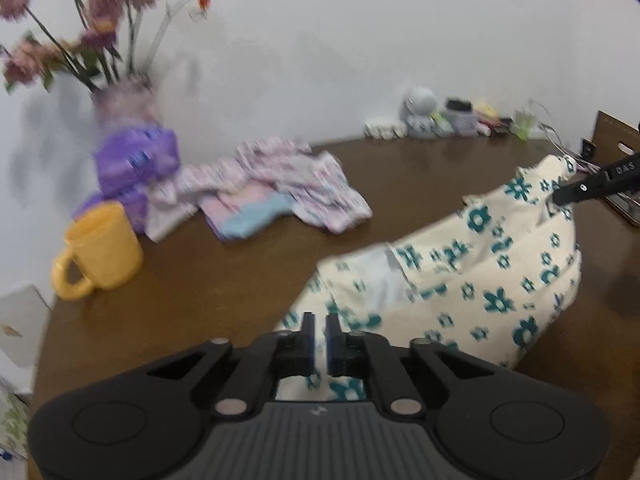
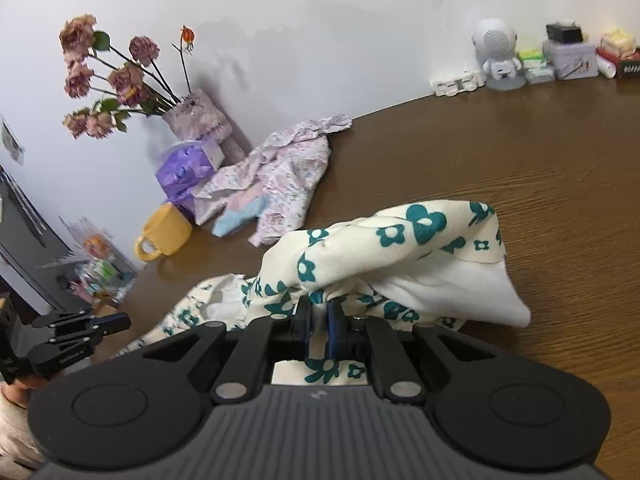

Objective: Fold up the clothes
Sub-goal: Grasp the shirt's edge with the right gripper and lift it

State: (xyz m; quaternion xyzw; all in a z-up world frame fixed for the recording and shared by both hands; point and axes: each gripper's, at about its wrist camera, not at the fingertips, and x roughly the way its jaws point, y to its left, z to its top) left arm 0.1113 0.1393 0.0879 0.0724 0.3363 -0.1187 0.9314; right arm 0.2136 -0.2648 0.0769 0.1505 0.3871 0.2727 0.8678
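Observation:
A cream garment with teal flowers [image 1: 480, 276] hangs stretched between both grippers above the brown table [image 1: 224, 276]. My left gripper [image 1: 320, 324] is shut on its near corner, with cloth pinched between the blue pads. In the right wrist view my right gripper [image 2: 319, 308] is shut on a bunched fold of the same garment [image 2: 400, 248], which billows up in front of it. The right gripper [image 1: 588, 189] also shows at the far right of the left wrist view, holding the garment's upper corner. The left gripper [image 2: 92, 328] appears at the lower left of the right wrist view.
A pile of pink and light-blue clothes [image 1: 276, 188] lies at the back left of the table, beside a yellow mug [image 1: 102, 248], a purple tissue pack [image 1: 136, 164] and a vase of dried flowers [image 2: 196, 116]. Small items and a white robot figure [image 2: 496, 56] line the wall.

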